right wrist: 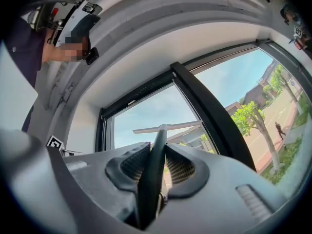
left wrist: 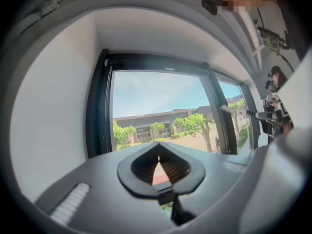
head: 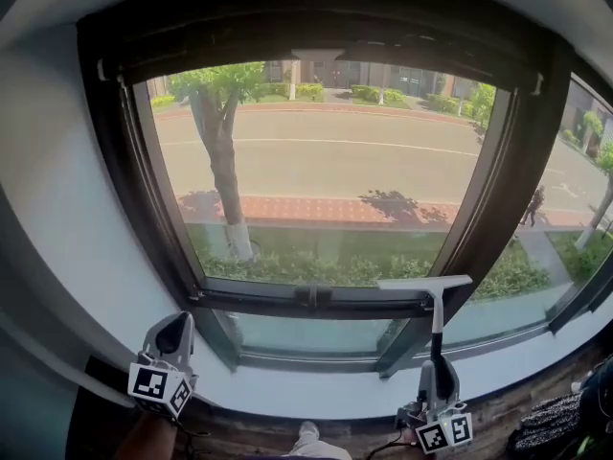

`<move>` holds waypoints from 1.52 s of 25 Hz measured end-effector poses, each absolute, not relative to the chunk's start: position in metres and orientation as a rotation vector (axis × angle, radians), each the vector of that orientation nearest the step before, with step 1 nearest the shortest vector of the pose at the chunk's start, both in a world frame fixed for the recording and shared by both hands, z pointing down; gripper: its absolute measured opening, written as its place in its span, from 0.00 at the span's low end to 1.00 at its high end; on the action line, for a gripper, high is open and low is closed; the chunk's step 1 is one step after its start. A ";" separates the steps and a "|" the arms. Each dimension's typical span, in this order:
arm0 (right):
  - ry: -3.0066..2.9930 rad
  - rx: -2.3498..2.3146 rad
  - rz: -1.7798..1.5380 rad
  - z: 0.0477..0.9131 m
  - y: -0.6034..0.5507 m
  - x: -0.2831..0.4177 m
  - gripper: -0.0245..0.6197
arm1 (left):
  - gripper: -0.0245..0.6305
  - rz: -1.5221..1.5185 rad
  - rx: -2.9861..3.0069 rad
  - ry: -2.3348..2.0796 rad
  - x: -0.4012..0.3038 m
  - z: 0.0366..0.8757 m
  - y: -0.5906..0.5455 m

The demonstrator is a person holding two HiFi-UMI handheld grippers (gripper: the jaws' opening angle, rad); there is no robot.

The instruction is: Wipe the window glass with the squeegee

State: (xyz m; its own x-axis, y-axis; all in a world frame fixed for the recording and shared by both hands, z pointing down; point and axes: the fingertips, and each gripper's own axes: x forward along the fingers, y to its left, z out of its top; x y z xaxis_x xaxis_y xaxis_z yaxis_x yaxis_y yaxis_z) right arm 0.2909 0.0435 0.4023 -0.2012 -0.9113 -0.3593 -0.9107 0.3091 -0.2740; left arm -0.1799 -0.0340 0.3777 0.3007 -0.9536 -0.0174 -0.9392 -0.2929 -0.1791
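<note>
White sill (head: 316, 391) under window glass (head: 326, 180); right gripper (head: 437, 370) clamps squeegee (head: 427, 283), left gripper (head: 173, 333) closed, empty.

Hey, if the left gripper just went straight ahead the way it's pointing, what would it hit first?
Most likely the window glass: the left gripper, shut and empty, aims at the pane with nothing between. Depth is hard to judge.

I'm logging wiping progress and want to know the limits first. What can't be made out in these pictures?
- Whether the squeegee blade touches the glass: the head view gives no depth, and the right gripper view shows it only against sky.
- Dirt or water on the glass: too faint to tell in any view.
- Handle's lower end: hidden inside the right gripper in the head view.
</note>
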 end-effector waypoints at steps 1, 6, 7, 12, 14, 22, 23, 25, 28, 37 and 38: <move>2.142 -1.610 0.040 0.393 0.028 0.293 0.20 | 0.05 -0.139 -2.399 1.764 -0.175 0.373 -0.050; 2.136 -1.597 0.286 0.346 -0.040 0.302 0.20 | 0.05 -0.086 -2.445 1.773 -0.148 0.366 -0.116; 2.133 -1.582 0.328 0.339 -0.052 0.302 0.20 | 0.05 -0.083 -2.474 1.779 -0.142 0.373 -0.124; 2.062 -1.567 0.494 0.296 -0.109 0.307 0.20 | 0.05 -0.175 -2.534 1.750 -0.120 0.401 -0.164; 2.010 -1.566 0.551 0.274 -0.127 0.310 0.20 | 0.05 -0.166 -2.526 1.716 -0.121 0.390 -0.184; 1.845 -1.591 0.796 0.186 -0.168 0.311 0.20 | 0.05 -0.071 -2.513 1.565 -0.122 0.337 -0.239; 1.826 -1.595 0.822 0.176 -0.173 0.312 0.20 | 0.05 -0.058 -2.512 1.558 -0.124 0.333 -0.243; 1.795 -1.600 0.857 0.159 -0.184 0.314 0.20 | 0.05 -0.022 -2.521 1.543 -0.129 0.327 -0.248; 1.763 -1.583 0.881 0.138 -0.196 0.314 0.20 | 0.05 -0.004 -2.530 1.542 -0.140 0.325 -0.250; 1.719 -1.497 0.873 0.083 -0.223 0.314 0.20 | 0.05 0.023 -2.538 1.613 -0.169 0.334 -0.257; 1.714 -1.498 0.880 0.080 -0.223 0.314 0.20 | 0.05 0.022 -2.549 1.626 -0.171 0.340 -0.257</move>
State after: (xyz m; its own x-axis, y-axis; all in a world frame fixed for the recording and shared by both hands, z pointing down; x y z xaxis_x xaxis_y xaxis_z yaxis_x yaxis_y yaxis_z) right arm 0.3141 -0.2234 0.0797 -0.0998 -0.5280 -0.8434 -0.9930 0.1065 0.0509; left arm -0.1707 -0.2573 0.3397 0.4235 -0.9027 -0.0755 -0.9044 -0.4167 -0.0914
